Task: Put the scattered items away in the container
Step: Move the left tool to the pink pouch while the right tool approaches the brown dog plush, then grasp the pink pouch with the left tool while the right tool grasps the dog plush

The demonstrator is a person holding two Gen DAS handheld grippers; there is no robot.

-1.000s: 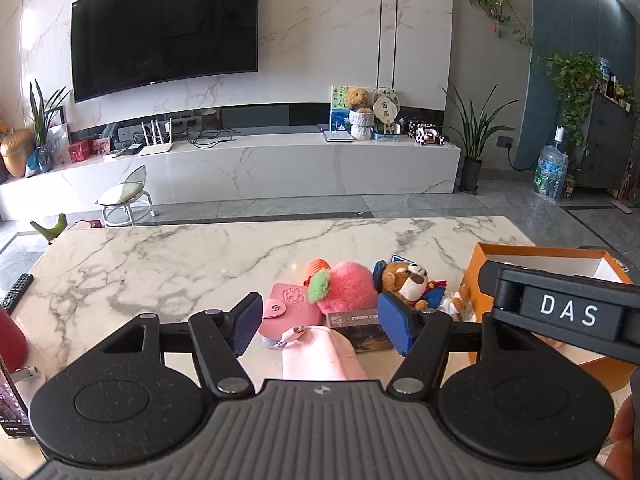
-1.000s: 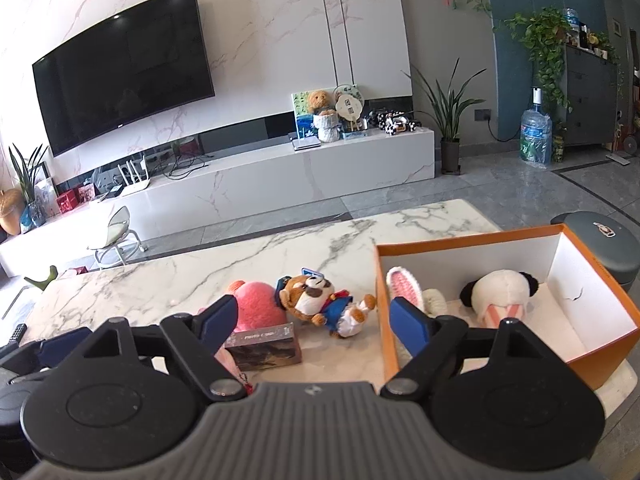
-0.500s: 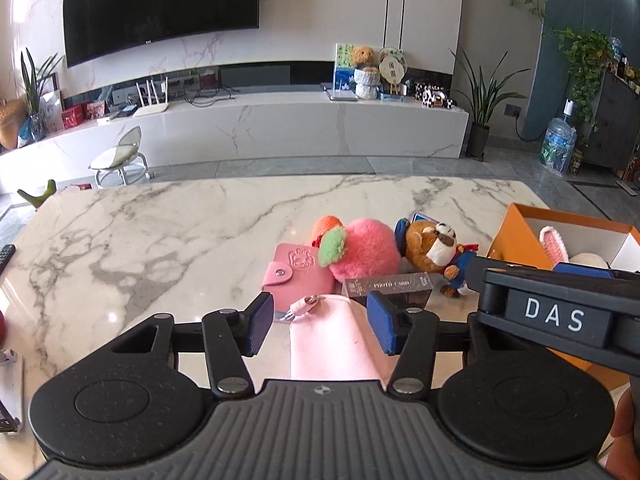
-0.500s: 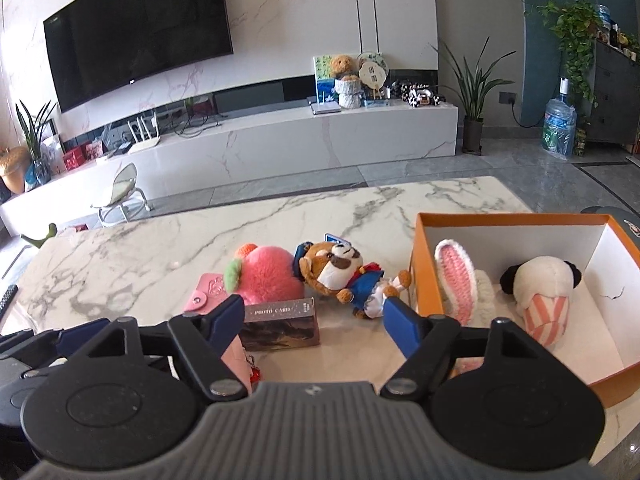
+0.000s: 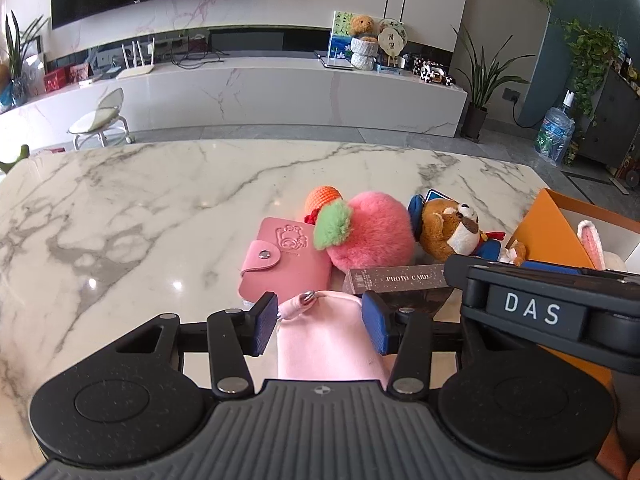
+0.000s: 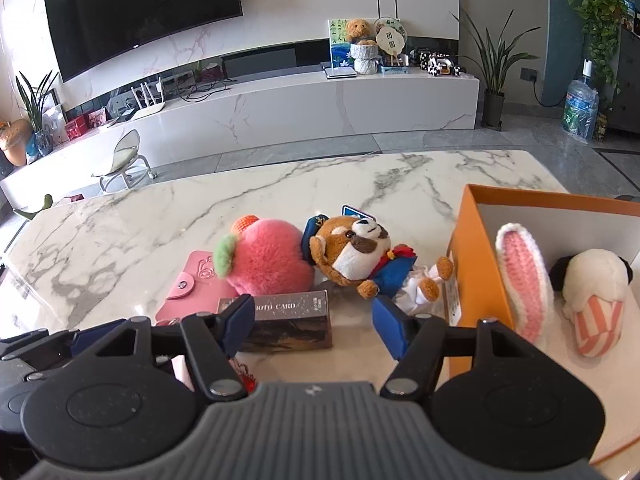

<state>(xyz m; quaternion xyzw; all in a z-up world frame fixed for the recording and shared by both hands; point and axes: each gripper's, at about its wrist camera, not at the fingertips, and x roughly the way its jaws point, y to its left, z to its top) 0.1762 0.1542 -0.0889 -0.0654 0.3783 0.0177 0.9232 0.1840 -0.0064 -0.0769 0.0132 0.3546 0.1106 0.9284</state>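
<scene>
My left gripper (image 5: 318, 326) sat low over the marble table (image 5: 120, 208), its blue pads (image 5: 264, 326) straddling a soft pink pouch (image 5: 326, 340); the pads looked close to the cloth on both sides, but I could not tell whether they pinched it. My right gripper (image 6: 314, 322) hung released, jaws wide apart with nothing between them, its left pad overlapping the near end of the dark box lettered PHOTO CARD (image 6: 292, 322). Just beyond the pouch lay a pink snap card wallet (image 5: 282, 262), flat on the table. Against the wallet's far right corner rested the pink fuzzy peach plush (image 5: 370, 236) with a green tuft, and a small orange crochet piece (image 5: 322, 196) peeked out behind it. Right of the peach, touching it, the brown dog plush in a blue uniform (image 6: 356, 256) lay on its back, feet toward the orange box (image 6: 478, 264). Inside that box stood a crochet bunny ear (image 6: 524, 276) and beside it a white panda plush (image 6: 596, 296).
</scene>
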